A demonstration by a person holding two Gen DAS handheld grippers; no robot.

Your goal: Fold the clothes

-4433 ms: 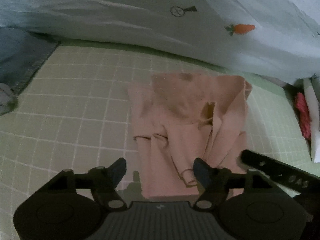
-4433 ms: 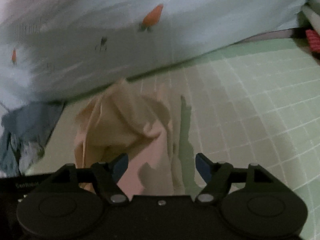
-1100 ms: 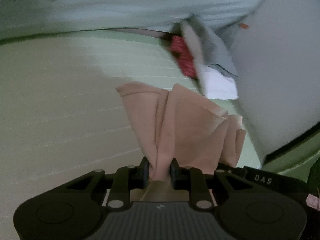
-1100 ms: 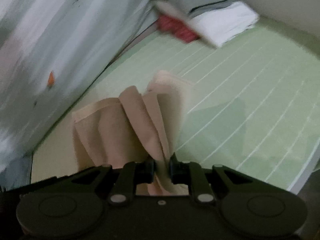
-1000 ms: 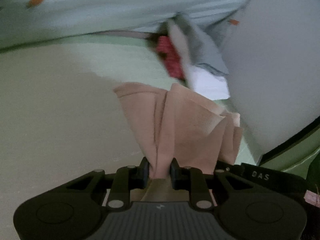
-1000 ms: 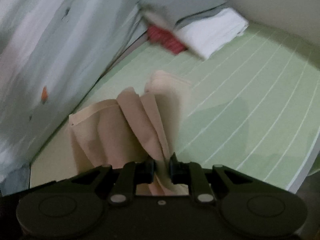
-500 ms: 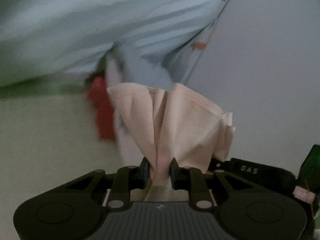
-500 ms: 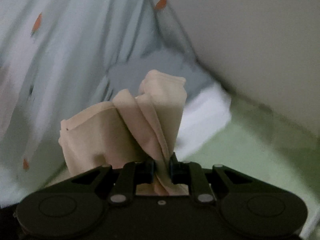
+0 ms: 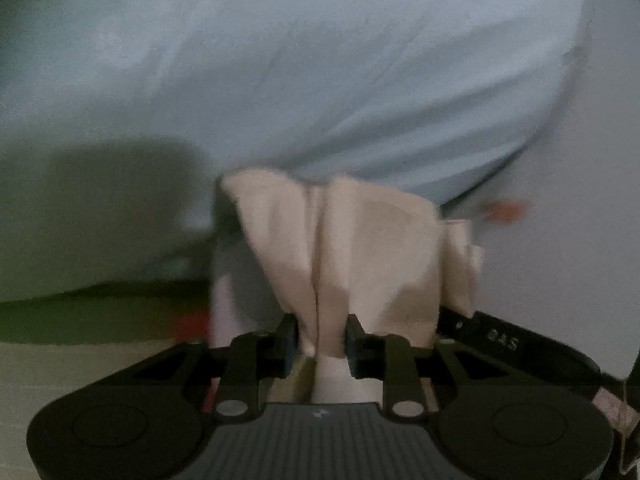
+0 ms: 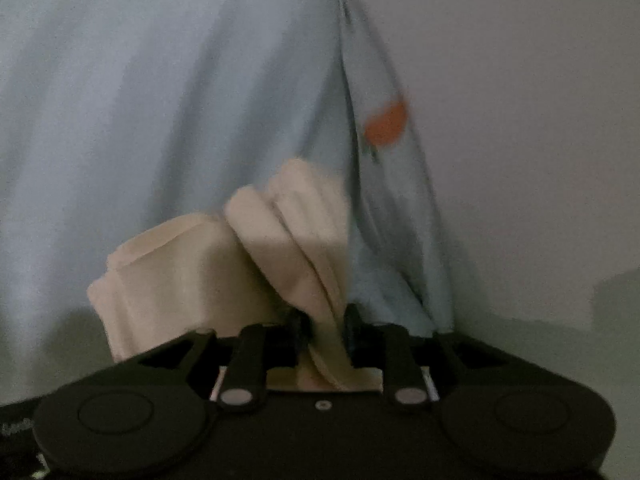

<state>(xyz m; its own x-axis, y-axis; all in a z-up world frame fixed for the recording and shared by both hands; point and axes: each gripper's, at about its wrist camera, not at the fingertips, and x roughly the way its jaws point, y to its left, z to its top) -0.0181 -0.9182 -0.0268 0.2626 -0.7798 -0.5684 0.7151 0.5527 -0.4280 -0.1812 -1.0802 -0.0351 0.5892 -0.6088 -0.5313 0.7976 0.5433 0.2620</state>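
A beige garment (image 9: 360, 248), bunched into folds, stands up between the fingers of my left gripper (image 9: 318, 338). Its jaws are opening, though the pads still touch the cloth on both sides. In the right wrist view the same beige garment (image 10: 180, 272) spreads to the left of my right gripper (image 10: 326, 328). A strip of it passes between that gripper's fingers. Those jaws are opening too, with the pads still against the cloth. The picture is blurred, and the garment hides what lies under it.
A light blue sheet (image 9: 320, 80) with orange carrot prints (image 10: 386, 122) fills the background close ahead. A pale wall (image 10: 520, 120) rises on the right. Low on the left lie a red item (image 9: 192, 322) and the green mat (image 9: 80, 360).
Both grippers have carried the garment off the open green mat toward the blue sheet and wall. The folded stack has slipped out of sight. Both pairs of jaws stand slightly wider.
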